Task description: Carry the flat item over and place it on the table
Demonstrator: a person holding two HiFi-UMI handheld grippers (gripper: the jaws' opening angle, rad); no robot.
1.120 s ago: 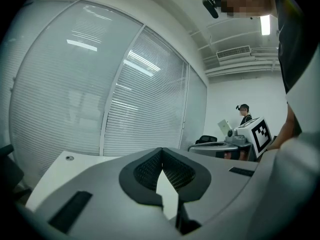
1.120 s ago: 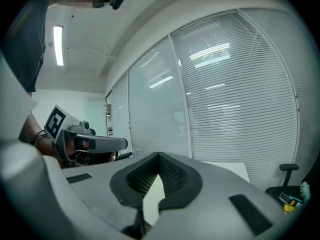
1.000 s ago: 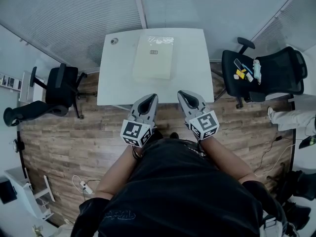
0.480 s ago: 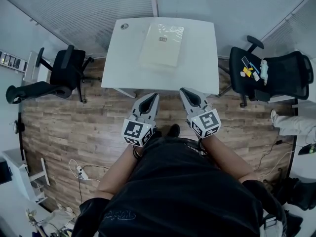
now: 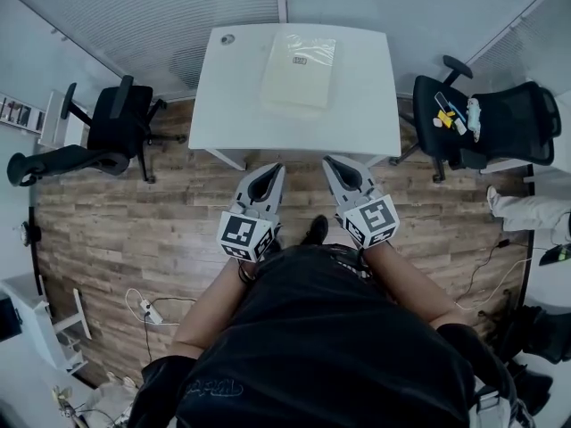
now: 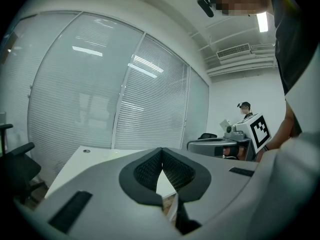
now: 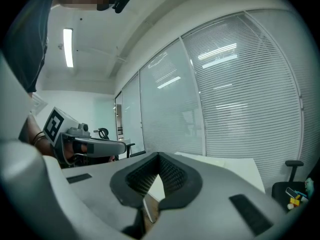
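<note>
Flat pack (image 5: pixel 300 69), pale and wrapped in clear film, lying flush on the white counter (image 5: pixel 366 123), midway between the side edges and nearer the far edge than the near one. Nothing gripped: left tool (image 5: pixel 276 166) and right tool (image 5: pixel 327 160) both pinched closed and empty, side by side over the wooden floor (image 5: pixel 134 230), short of the near edge and well apart from the pack.

Judging from that, placing probably done already, so little left to spoil. Should another lift be wanted:
- Risk of shoving the pack toward the far edge, perhaps over it, by arriving with jaws closed.
- No lip to get a jaw under, lying flush as it does; slick film apt to slip from a shallow pinch.
- Likely to sag and slide out if taken at one side only.
- Possible snag on the right-hand chair (image 5: pixel 486 123) or left-hand chair (image 5: pixel 116 127) flanking the counter, given a wide approach.
</note>
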